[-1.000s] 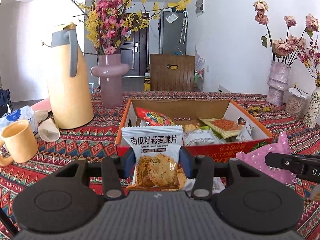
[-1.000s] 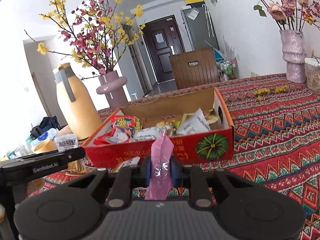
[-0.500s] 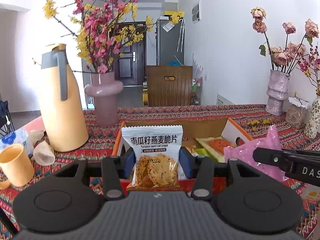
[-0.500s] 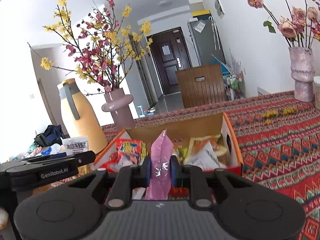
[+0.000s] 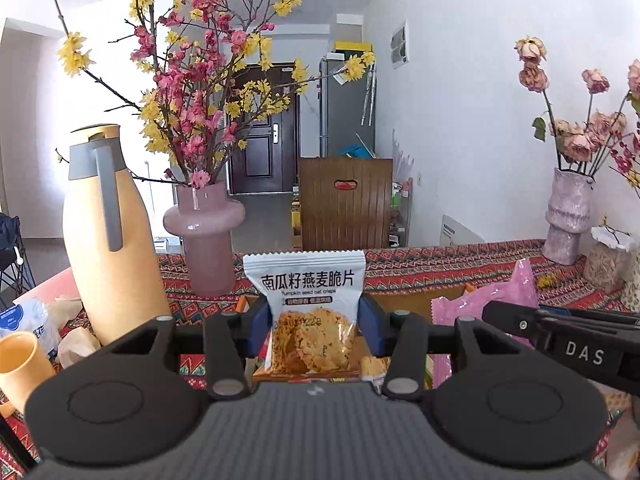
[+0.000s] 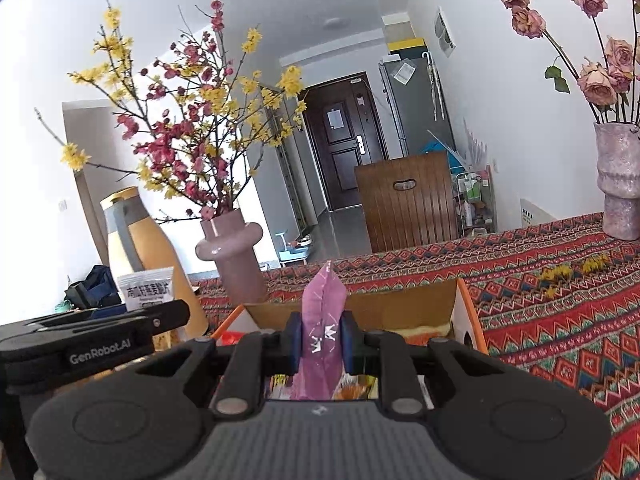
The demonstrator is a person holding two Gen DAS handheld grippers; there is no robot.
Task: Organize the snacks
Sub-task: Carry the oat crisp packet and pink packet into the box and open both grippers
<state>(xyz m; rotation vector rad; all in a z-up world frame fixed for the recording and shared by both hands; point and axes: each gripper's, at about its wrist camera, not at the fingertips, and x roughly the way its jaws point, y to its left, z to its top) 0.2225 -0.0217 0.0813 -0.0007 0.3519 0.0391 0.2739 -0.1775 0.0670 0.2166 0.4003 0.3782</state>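
Both grippers have risen since the earlier frames, so the orange snack box [image 6: 466,312] now sits low at centre frame. The left gripper [image 5: 314,326] clamps a white crisp packet [image 5: 306,280] upright at centre; the right gripper [image 6: 322,340] is clenched on a pink packet [image 6: 324,304] above the box's near edge.

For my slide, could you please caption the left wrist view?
Left hand-held gripper carries an oat crisps packet above the snack box.
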